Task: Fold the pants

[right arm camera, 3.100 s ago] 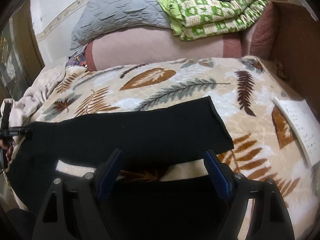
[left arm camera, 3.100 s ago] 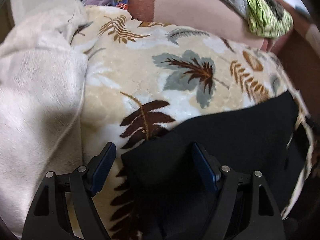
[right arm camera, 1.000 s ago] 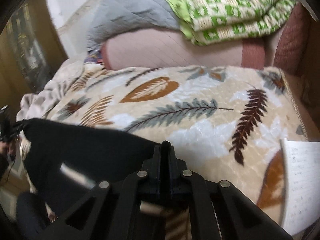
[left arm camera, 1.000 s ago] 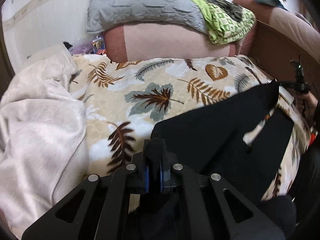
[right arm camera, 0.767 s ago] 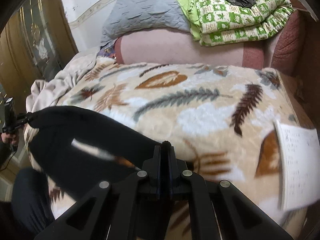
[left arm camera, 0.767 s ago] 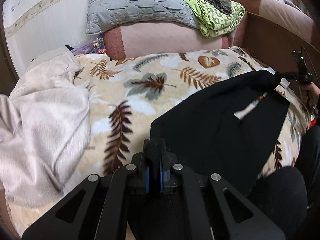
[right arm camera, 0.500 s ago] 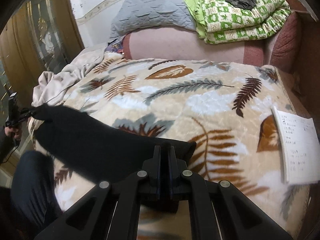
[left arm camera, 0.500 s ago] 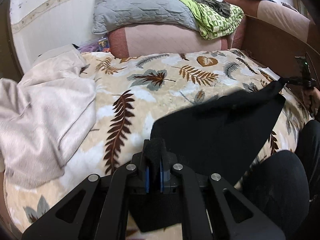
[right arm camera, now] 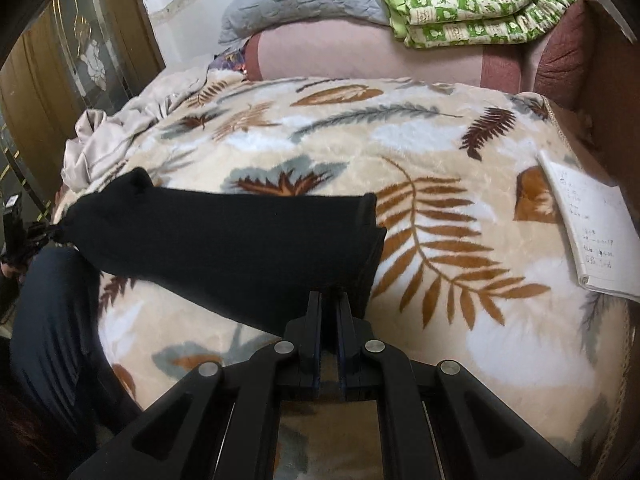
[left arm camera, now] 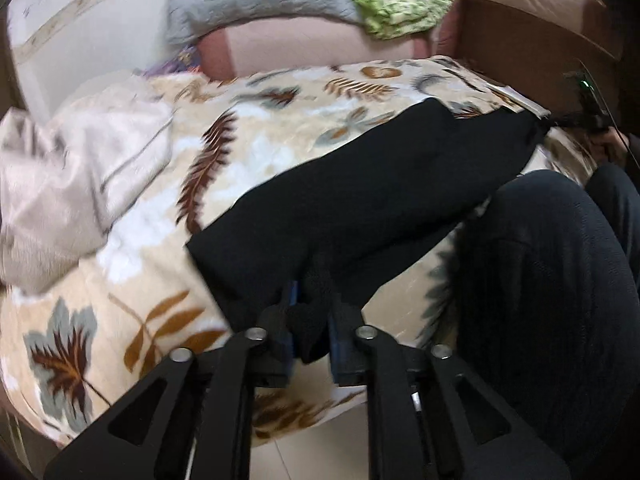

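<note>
The bed, covered by a leaf-patterned blanket (right arm camera: 420, 152), fills both views; a crumpled beige sheet (left arm camera: 76, 168) lies at its left side and a written sheet of paper (right arm camera: 592, 232) at its right. The black pants (right arm camera: 224, 236) are laid near the front edge of the blanket as a long doubled band, no longer hanging slack in the air between the two tools as half a second earlier, when a fold was being carried over. A person's dark-clad leg (left arm camera: 552, 280) stands just beside the bed's edge.

The right gripper (right arm camera: 329, 316) is seen with its fingers pressed together on the band's right end, the cloth pinched between them. The left gripper (left arm camera: 310, 320) is at the opposite end; its jaws have just been opening, and a narrow gap is now visible between the blue pads, with a tuck of black cloth still lying in that gap. Whether the pads still press on the cloth cannot be told, as the picture is blurred.

The change is read as the close of one fold: the doubled pants are judged to have been set down, and the left end is being let go. A release by the right gripper and a further fold across the length are judged to remain.
</note>
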